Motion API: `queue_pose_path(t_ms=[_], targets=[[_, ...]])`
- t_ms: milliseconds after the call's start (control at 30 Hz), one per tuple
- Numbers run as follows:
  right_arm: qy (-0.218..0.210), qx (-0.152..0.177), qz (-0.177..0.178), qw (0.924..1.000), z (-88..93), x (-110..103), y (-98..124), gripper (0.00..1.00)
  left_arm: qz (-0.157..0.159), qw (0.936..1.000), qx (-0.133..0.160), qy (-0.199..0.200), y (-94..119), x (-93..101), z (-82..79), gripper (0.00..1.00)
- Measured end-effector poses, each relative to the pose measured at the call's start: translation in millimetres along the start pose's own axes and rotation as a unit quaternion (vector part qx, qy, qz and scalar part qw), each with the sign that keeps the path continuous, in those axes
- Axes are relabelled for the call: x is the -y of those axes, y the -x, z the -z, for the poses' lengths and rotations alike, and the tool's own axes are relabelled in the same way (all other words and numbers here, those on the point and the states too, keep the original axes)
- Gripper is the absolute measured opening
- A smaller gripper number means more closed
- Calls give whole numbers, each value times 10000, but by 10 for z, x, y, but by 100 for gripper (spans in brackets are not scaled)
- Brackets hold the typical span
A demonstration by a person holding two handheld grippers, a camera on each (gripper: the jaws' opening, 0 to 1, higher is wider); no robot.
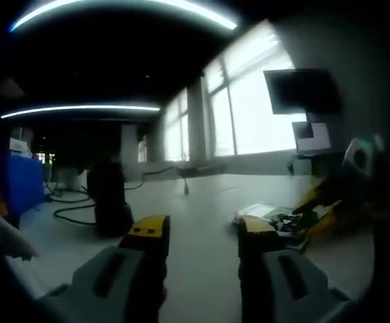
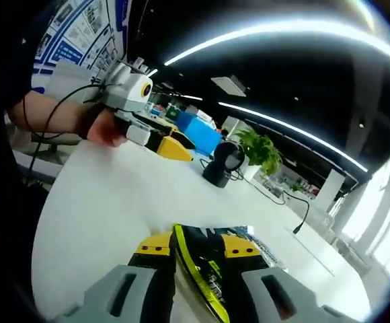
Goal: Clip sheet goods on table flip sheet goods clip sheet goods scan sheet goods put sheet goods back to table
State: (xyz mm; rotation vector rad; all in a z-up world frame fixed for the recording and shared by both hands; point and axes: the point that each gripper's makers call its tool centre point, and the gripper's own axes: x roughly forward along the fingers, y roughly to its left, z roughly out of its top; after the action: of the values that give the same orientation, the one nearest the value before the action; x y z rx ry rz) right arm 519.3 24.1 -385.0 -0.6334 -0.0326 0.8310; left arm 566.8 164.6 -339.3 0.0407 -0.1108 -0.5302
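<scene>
On the wide white table (image 2: pixel 101 222), smooth and matte, the work sits toward the right gripper's side. In the right gripper view the sheet goods (image 2: pixel 205 269), a thin glossy printed packet in black and yellow-green, stand on edge between the yellow-tipped jaws at about six o'clock; the right gripper (image 2: pixel 198 252) is clenched on them, with more printed sheets lying flat just behind at five o'clock. The left gripper (image 1: pixel 202 235) hangs released above bare tabletop, its grey jaws parted with nothing between them; in the right gripper view it is at ten o'clock, held in a hand (image 2: pixel 104 128). In the left gripper view the sheets lie at about three o'clock, under the other gripper.

The step in hand looks like the clip and flip. The packet is slick and limp, so I would pinch well in from the edge, turn it slowly, and bring the open gripper in to take the opposite edge before letting go.

A black rounded scanner-like stand (image 2: pixel 223 161) waits at twelve o'clock.
</scene>
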Motion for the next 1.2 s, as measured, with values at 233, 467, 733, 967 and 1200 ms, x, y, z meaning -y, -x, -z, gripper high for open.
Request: queue_pose_path(t_ms=[233,467,733,967,1200], targets=[[89,-6,-8,10000,-29,-13,-23,20,-6,10000,-4,-4,4,3,-1,33],[196,-77,-22,9998,8,-41,-58,20,-10,10000,3,0,5,5,-5,33],[695,-211,-13,9974,35,-114,-101,12,-4,10000,4,5,4,13,-7,33],[854,-237,-63,9960,26,-172,-130,0,-17,10000,8,12,5,8,-9,33],[668,-208,-54,9975,-11,-116,-38,0,-15,10000,8,21,3,7,-7,33]])
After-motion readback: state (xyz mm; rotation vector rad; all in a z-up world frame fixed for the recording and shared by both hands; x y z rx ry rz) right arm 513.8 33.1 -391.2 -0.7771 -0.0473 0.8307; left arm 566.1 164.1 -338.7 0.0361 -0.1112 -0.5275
